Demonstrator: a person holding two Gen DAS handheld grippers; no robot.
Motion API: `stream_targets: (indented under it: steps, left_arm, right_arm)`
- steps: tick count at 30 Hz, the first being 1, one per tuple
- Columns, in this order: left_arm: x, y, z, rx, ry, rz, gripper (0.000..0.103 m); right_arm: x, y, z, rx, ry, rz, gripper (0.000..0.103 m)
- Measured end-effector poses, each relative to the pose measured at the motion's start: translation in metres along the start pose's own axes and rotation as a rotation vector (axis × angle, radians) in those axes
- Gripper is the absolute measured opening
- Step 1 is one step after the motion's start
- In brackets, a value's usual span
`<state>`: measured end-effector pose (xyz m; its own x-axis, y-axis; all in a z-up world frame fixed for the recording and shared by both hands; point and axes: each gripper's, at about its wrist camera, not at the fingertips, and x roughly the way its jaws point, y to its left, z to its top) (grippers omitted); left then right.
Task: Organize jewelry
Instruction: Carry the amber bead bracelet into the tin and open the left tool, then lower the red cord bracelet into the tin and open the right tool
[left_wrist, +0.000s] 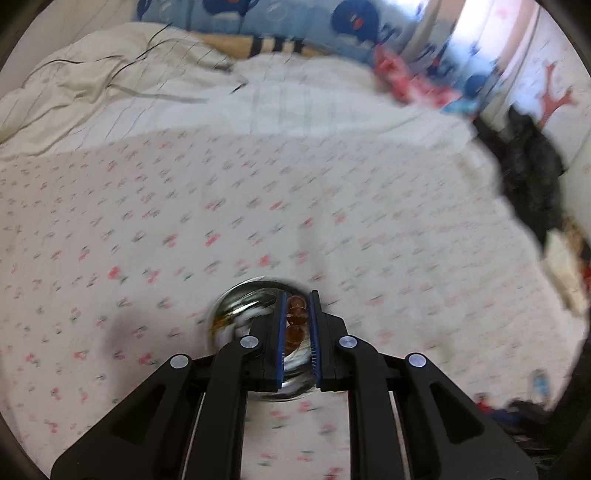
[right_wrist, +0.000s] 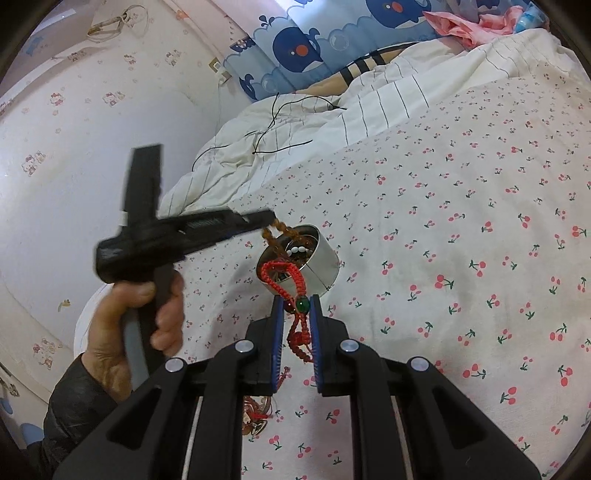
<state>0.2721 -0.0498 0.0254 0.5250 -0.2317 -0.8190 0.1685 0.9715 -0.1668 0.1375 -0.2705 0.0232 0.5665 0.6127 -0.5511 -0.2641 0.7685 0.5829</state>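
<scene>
Dangling upright over tin (right_wrist: 317, 258): red bracelet (right_wrist: 291, 291)

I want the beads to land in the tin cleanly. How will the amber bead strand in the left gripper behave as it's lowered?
Likely floppy: the amber bead strand droops in a loop from the left gripper, so it should pile up rather than stand. It may swing, hanging freely above the round metal tin. The round, glossy beads could slip between the fingers.

Round steel tin (right_wrist: 317, 254) upright on cherry-print bed, beads inside. Amber bead string (right_wrist: 275, 230) hangs over its rim. Red braided bracelet (right_wrist: 291, 291), green bead, hangs beside tin.
</scene>
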Motion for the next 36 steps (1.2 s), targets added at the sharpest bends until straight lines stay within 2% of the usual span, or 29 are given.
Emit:
stream_targets:
  steps: [2, 4, 5, 6, 9, 12, 15, 19, 21, 24, 25, 26, 30, 34, 36]
  left_arm:
    - [0.004, 0.001, -0.004, 0.026, 0.015, 0.053, 0.011]
    - [-0.003, 0.005, -0.009, 0.031, 0.002, 0.088, 0.017]
    - [-0.010, 0.008, -0.011, 0.030, -0.015, 0.102, 0.030]
    - [-0.020, 0.011, -0.015, 0.034, -0.044, 0.130, 0.050]
    - [-0.050, 0.015, -0.036, 0.065, -0.131, 0.223, 0.071]
    - [-0.069, 0.021, -0.060, 0.077, -0.159, 0.268, 0.078]
    - [-0.080, 0.030, -0.090, 0.077, -0.170, 0.313, 0.085]
    - [-0.082, 0.044, -0.115, 0.028, -0.158, 0.287, 0.086]
    - [-0.074, 0.051, -0.121, 0.005, -0.137, 0.256, 0.086]
    - [-0.067, 0.050, -0.124, 0.027, -0.133, 0.291, 0.086]
    - [-0.068, 0.047, -0.123, 0.037, -0.138, 0.294, 0.086]
    - [-0.070, 0.044, -0.123, 0.047, -0.147, 0.291, 0.086]
    - [-0.078, 0.036, -0.124, 0.067, -0.182, 0.293, 0.086]
    - [-0.080, 0.032, -0.123, 0.086, -0.188, 0.300, 0.086]
    - [-0.080, 0.030, -0.123, 0.091, -0.193, 0.303, 0.087]
  right_arm:
    - [0.002, 0.001, -0.001, -0.006, 0.004, -0.009, 0.015]
    - [0.007, 0.002, -0.002, -0.017, 0.010, -0.025, 0.015]
    - [0.009, 0.004, -0.003, -0.027, 0.009, -0.035, 0.015]
    - [0.010, 0.007, -0.003, -0.044, 0.006, -0.050, 0.015]
    - [0.013, 0.024, 0.002, -0.116, -0.019, -0.089, 0.015]
    - [0.030, 0.047, 0.016, -0.201, -0.021, -0.129, 0.015]
    - [0.052, 0.056, 0.027, -0.226, -0.007, -0.151, 0.015]
    - [0.104, 0.069, 0.040, -0.265, 0.044, -0.200, 0.014]
    - [0.131, 0.071, 0.041, -0.290, 0.079, -0.262, 0.015]
    - [0.155, 0.063, 0.038, -0.292, 0.109, -0.331, 0.015]
    - [0.158, 0.059, 0.037, -0.290, 0.113, -0.346, 0.017]
    - [0.161, 0.055, 0.036, -0.286, 0.117, -0.364, 0.026]
    - [0.151, 0.051, 0.035, -0.277, 0.074, -0.346, 0.039]
    - [0.129, 0.058, 0.031, -0.282, 0.038, -0.318, 0.041]
    - [0.116, 0.062, 0.025, -0.293, 0.033, -0.305, 0.046]
